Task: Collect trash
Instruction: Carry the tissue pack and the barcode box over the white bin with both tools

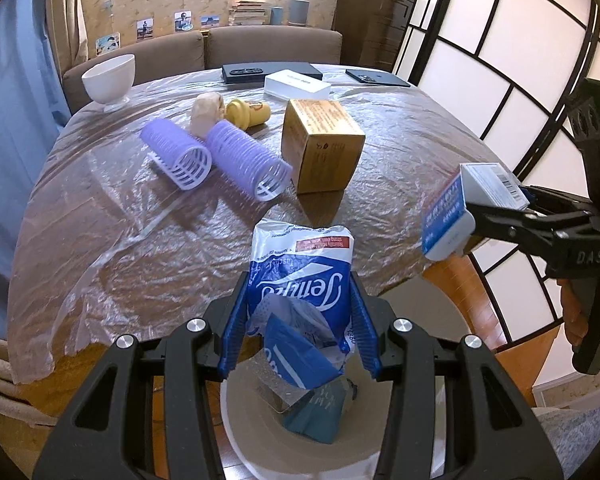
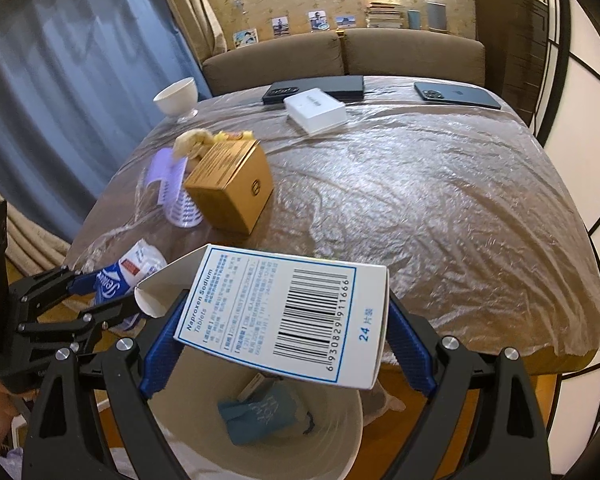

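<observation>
Between right tongs (image 2: 284, 320): pill box (image 2: 284, 312)

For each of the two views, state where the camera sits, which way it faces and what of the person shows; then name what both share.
Left wrist: on the left gripper, facing across the table; shows its fingers on a tissue pack, plus the right gripper.
Right wrist: on the right gripper, same direction; shows its fingers on a medicine box.
Shared: bin, cardboard box.

The left tongs (image 1: 300, 320), black-framed with ribbed blue pads, point steeply downward, clamped on a crumpled blue-and-white tissue packet (image 1: 302, 280). The right tongs (image 2: 284, 316), likewise angled down, stand wide, gripping a white medicine carton (image 2: 284, 308) across its sides.
</observation>
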